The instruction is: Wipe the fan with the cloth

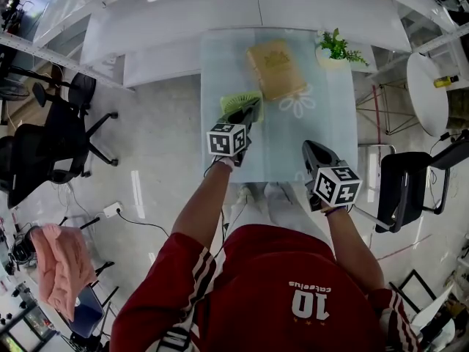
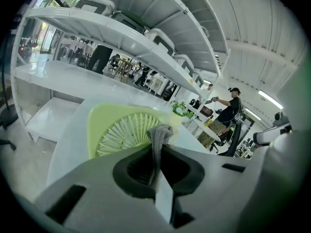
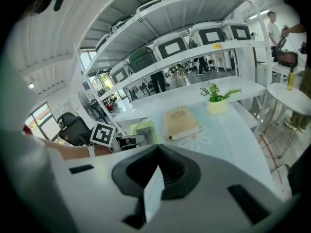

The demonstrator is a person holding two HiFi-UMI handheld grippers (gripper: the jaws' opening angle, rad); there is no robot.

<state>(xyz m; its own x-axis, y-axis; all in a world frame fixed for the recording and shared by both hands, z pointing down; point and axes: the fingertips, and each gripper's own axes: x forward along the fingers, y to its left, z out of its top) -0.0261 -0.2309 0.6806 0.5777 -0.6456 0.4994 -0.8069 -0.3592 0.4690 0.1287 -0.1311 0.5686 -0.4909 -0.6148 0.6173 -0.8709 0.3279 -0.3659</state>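
A pale green fan (image 1: 236,101) lies flat on the glass table (image 1: 333,130) near its left edge. In the left gripper view its round grille (image 2: 127,131) shows just beyond the jaws. My left gripper (image 1: 251,111) hangs over the fan's near edge, shut on a strip of grey cloth (image 2: 157,139) that sticks up between the jaws. My right gripper (image 1: 313,151) is held over the table's front right part, apart from the fan, shut with nothing in it. The right gripper view shows the fan (image 3: 140,128) with the left gripper (image 3: 127,141) at it.
A tan book (image 1: 276,68) lies beyond the fan at mid-table, and a small potted plant (image 1: 335,48) stands at the far right corner. White shelving runs behind the table. Black office chairs (image 1: 51,134) stand at the left, another chair (image 1: 410,185) at the right.
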